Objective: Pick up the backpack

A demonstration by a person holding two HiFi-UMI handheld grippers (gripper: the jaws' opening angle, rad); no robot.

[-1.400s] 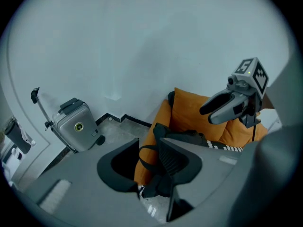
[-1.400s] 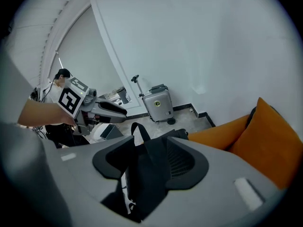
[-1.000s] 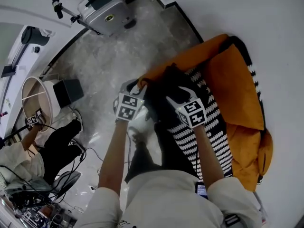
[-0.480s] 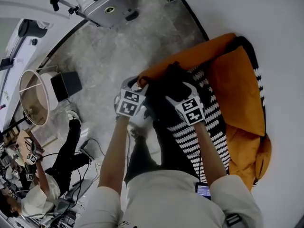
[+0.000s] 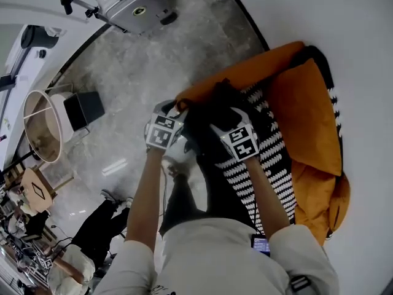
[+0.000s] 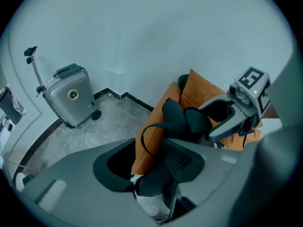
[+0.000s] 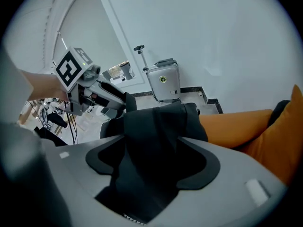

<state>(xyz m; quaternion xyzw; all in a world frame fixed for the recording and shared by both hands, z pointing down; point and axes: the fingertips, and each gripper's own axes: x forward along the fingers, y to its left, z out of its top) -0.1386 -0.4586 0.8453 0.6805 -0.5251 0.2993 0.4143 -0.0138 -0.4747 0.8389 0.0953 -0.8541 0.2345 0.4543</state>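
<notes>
A suitcase [image 5: 132, 5] was seen upright on the floor at far left. The left tool [image 6: 150, 163] was held apart, just opened wide then eased in slightly, a black strap [image 6: 154, 183] between its jaws. The backpack [image 5: 212, 112] was laid on an orange cushion [image 5: 304, 112]. The right tool [image 7: 151, 162], likewise worked, was spread around black backpack fabric.

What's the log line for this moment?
left gripper: fingers apart, just closing slightly, backpack strap between | right gripper: same | backpack: against orange cushion
</notes>
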